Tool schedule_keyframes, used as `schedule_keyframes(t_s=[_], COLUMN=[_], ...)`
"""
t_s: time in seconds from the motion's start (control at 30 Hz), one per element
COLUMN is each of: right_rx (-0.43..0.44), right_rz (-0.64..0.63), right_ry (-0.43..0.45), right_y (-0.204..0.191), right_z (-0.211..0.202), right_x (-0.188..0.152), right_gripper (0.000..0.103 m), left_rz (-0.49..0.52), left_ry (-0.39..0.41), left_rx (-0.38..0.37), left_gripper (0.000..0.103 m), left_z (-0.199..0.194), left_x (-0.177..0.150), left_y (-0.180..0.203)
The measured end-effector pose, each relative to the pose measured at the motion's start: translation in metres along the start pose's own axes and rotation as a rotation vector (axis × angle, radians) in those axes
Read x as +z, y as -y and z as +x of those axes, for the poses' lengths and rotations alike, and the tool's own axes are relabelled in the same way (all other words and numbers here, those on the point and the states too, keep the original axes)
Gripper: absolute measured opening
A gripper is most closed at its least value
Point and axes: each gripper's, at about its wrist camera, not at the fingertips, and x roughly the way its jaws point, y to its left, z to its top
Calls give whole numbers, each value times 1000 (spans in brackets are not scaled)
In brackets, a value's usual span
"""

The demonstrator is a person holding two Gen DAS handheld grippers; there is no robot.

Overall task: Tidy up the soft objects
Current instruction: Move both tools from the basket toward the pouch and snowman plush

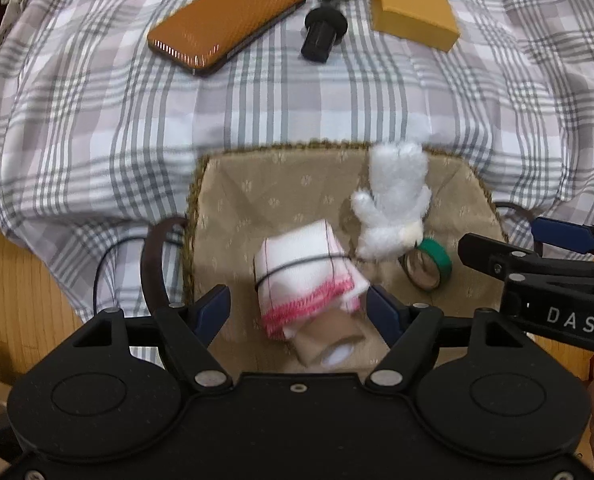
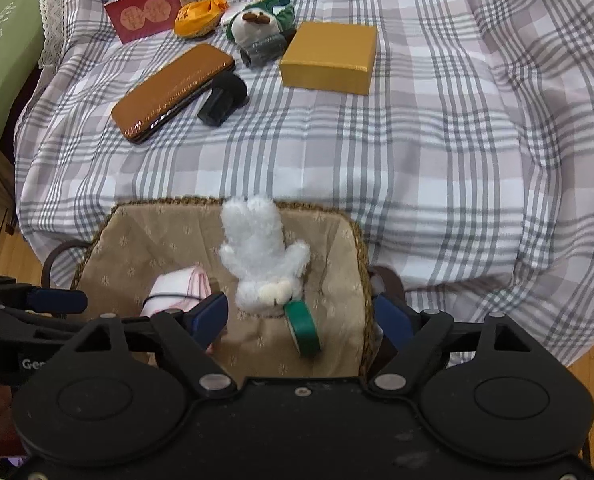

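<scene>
A bed covered with a grey-and-white plaid sheet [image 2: 417, 140] fills the background, with wooden floor at its foot. At the near edge stands a woven basket with a beige fabric liner [image 2: 129, 240].

Judging by what lies in the basket, the sorting is partly done. A white plush toy [image 2: 263, 256] leans against the far wall of the liner, a rolled white cloth with pink stitching, bound by a black band [image 1: 309, 276], lies beside it, and a roll of green tape [image 2: 303, 330] sits just by the plush toy's lower end. Still out on the sheet are a green-and-white plush toy [image 2: 257, 20] and an orange pouch [image 2: 199, 18], both apparently soft and likely left to collect. The hard items near them, an orange case [image 2: 173, 92], a mustard-yellow box [image 2: 329, 58], a red box [image 2: 145, 10] and a black cylindrical part [image 2: 223, 98], probably stay.

The left gripper [image 1: 299, 312] hovers over the basket with its jaws spread wide; the rolled cloth lies between them, blurred, and does not look gripped. The right gripper [image 2: 301, 316] is also spread wide and holds nothing, its fingers straddling the basket's right rim.

The right wrist view alone shows the plush toy, pouch and red box at the far end of the bed, plus a green box [image 2: 1, 60] at the left. The left wrist view cuts those off but shows the cloth roll whole, with a cardboard tube [image 1: 329, 346] under it.
</scene>
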Motion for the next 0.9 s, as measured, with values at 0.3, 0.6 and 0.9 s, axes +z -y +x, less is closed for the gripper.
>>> schedule_keyframes(t_s=[0.3,0.6,0.9], right_rx=[-21,-35,-28], right_rz=[-3,-16,-50], right_ry=[105,191,271], right_y=[5,5,-3], right_z=[-5,3,20], right_x=[38,86,129], right_gripper=[82,84,90], left_rz=[27,9,-4], left_ry=[142,210,258], left_rx=[28,75,90], left_gripper=[81,82,82], left_z=[-17,-12,-2], left_x=[34,76,113], left_y=[-7,-20,-31])
